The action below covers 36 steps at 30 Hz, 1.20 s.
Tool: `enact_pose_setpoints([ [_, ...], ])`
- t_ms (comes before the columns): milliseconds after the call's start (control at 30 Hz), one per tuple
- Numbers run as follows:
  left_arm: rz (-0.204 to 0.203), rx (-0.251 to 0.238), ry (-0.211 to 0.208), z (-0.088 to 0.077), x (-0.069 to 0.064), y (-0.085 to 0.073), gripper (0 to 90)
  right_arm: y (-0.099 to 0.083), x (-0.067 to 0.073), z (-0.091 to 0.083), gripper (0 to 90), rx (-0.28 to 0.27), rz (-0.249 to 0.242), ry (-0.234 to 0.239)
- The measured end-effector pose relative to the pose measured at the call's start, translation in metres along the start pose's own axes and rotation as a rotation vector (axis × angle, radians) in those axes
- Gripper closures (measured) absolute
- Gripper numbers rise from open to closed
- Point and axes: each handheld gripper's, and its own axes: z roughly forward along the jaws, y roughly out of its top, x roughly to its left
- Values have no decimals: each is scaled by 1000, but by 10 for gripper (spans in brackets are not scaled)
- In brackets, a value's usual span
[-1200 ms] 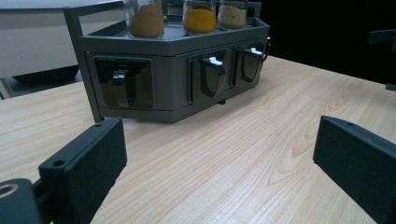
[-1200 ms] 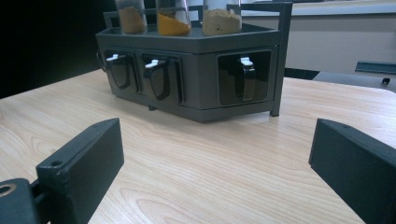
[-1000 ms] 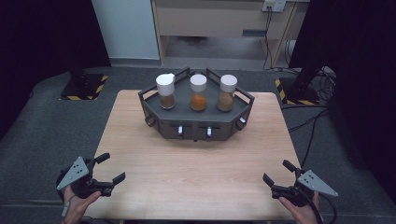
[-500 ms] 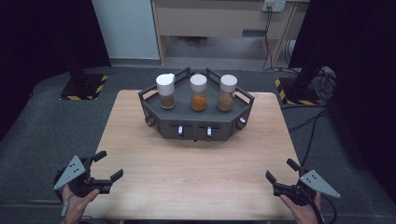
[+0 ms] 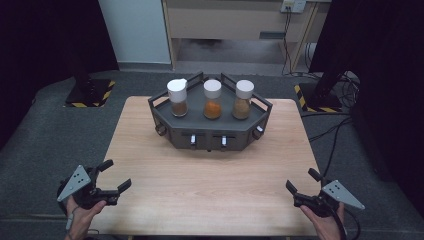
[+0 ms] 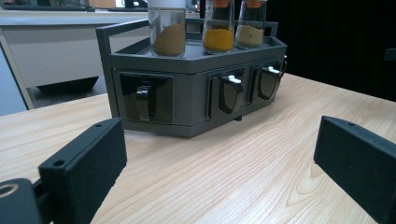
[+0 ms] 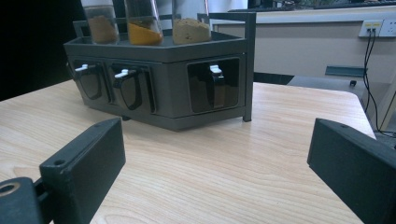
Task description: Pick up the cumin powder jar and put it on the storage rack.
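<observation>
Both tools, left tool (image 5: 111, 176) and right tool (image 5: 303, 186), are waiting wide open and empty at the bench's (image 5: 210, 175) six o'clock edge, with the spice rack (image 5: 210, 132) at twelve o'clock sitting untouched.

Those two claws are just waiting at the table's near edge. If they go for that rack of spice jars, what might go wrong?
Three tall jars stand close together on the rack; an open gripper reaching for one may well knock its neighbour over. The left jar's cap looks askew, so it might spill powder if tipped. The left gripper and right gripper both face the rack, so they might bump each other if both reach in.
</observation>
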Motion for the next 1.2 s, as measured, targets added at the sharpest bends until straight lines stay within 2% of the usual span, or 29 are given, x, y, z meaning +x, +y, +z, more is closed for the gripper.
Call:
enact_pose_setpoints([
  [467,1,-1,-3,0,1,0,16,-1,0,0,49,-11,4,-2],
  [1200,21,18,-32,2,1,2,15,-2,-2,-1,49,-4,9,12],
])
